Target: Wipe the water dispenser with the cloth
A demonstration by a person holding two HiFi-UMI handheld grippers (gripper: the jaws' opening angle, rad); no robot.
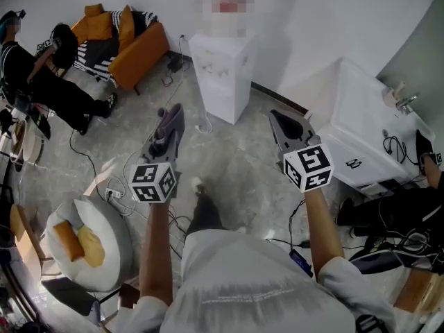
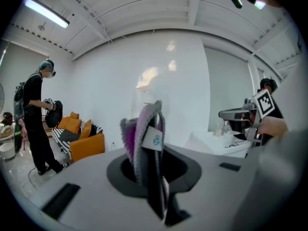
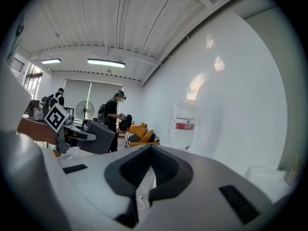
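Left claw (image 2: 153,174) was clenched on the grey-and-purple cloth (image 2: 143,137), which stood upright between its jaws with a small white tag showing. Right claw (image 3: 146,176) was closed with nothing in it. Both were held out over the floor, the water dispenser (image 1: 222,75) ahead of them and well apart from the cloth, between the two claws in the head view.

Grey stone-patterned floor (image 1: 243,165) carried loose cables (image 1: 104,186). An orange sofa (image 1: 135,47) stood at far left beside a person in black (image 1: 41,82); a white table (image 1: 347,96) with a tap stood at right.

On the dispenser sat a clear bottle (image 3: 184,124) with a red label; its fill could not be made out.
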